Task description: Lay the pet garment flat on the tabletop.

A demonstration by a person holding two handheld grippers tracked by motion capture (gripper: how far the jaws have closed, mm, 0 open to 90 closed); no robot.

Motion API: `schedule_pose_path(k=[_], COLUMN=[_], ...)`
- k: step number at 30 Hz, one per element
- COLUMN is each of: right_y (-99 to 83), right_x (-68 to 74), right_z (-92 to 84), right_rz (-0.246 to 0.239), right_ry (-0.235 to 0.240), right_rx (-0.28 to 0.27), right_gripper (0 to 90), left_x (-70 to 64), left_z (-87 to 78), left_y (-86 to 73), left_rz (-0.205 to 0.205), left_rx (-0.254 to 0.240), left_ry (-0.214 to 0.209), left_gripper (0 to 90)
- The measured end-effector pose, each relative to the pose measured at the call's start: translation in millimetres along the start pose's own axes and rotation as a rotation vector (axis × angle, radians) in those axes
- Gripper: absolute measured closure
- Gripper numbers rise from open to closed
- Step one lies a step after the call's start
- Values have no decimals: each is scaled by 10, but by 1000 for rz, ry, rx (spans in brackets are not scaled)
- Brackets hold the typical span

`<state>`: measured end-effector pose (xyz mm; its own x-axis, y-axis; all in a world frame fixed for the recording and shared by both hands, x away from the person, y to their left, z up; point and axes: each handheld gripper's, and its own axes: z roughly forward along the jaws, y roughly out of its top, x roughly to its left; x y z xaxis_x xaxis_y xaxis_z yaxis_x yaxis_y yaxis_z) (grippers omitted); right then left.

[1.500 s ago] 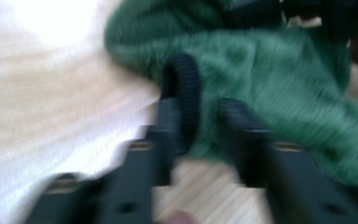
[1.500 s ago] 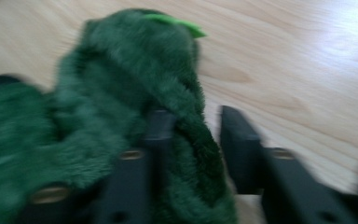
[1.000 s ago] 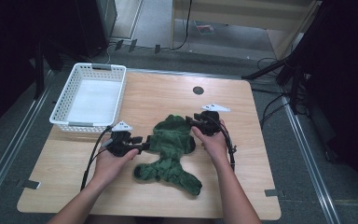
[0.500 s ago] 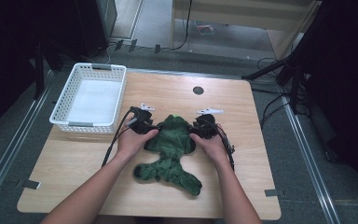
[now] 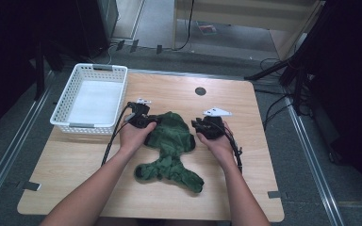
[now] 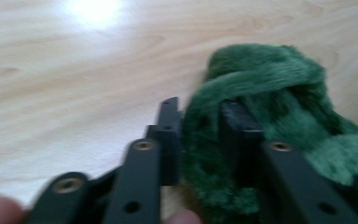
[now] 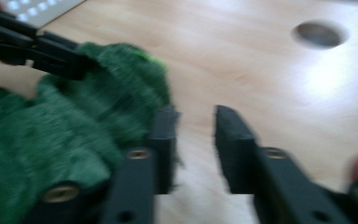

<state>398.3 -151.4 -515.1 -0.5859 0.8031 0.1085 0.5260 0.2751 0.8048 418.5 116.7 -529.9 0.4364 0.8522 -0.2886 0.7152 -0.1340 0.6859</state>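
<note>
A fuzzy green garment (image 5: 172, 141) lies crumpled on the wooden table (image 5: 264, 179). My left gripper (image 5: 148, 123) is at its upper left edge. In the left gripper view the jaws (image 6: 199, 112) stand close together with a fold of the green garment (image 6: 279, 93) pinched between them. My right gripper (image 5: 199, 128) sits at the garment's upper right edge. Its jaws (image 7: 195, 116) stand apart over bare wood, with the green garment (image 7: 74, 126) pressed against the outside of one jaw. The left gripper (image 7: 81, 63) shows farther off, biting the garment's far edge.
A white plastic basket (image 5: 87, 125) stands on the table's back left corner, close behind my left hand. A round cable hole (image 5: 200, 91) is in the tabletop behind the garment. Cables trail from both grippers toward the front edge.
My left gripper has moved from the table's left side up to the garment's upper left edge and closed on it. My right gripper has shifted slightly right, off the garment's edge.
</note>
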Motion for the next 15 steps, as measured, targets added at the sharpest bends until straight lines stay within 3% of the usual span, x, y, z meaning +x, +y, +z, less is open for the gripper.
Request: schedule_pose_path(k=[1,3,4,5,6,8,10,11,12,15], right_y=[-6,-20,-20,-29,-47,-47,-37,-7,8,20], right_x=[23,78,78,114,165,196,194,170,159,136], right_z=[110,242,242,300,390,396,374,291,246,177], right_rz=[27,29,29,27,18,-9,-16,-33,-39,-53], right_ry=[34,34,34,20,-13,-70,-95,-119,-140,-144], right_rx=[54,98,98,114,138,119,95,23,-7,-37], right_gripper=[524,505,505,518,684,878,895,900,900,900], left_x=[-14,-37,-37,-34,-20,-10,1,41,62,75], left_z=[8,12,12,7,2,-21,-37,-73,-82,-71], left_y=[-3,4,4,5,9,22,29,45,50,48], left_rz=[1,11,11,20,22,43,47,29,13,-6], left_rx=[-4,-1,-1,5,4,-7,-21,-48,-58,-41], left_ry=[8,20,20,16,-25,-23,-18,-7,-10,-14], left_gripper=[641,680,751,751,876,892,894,894,893,880])
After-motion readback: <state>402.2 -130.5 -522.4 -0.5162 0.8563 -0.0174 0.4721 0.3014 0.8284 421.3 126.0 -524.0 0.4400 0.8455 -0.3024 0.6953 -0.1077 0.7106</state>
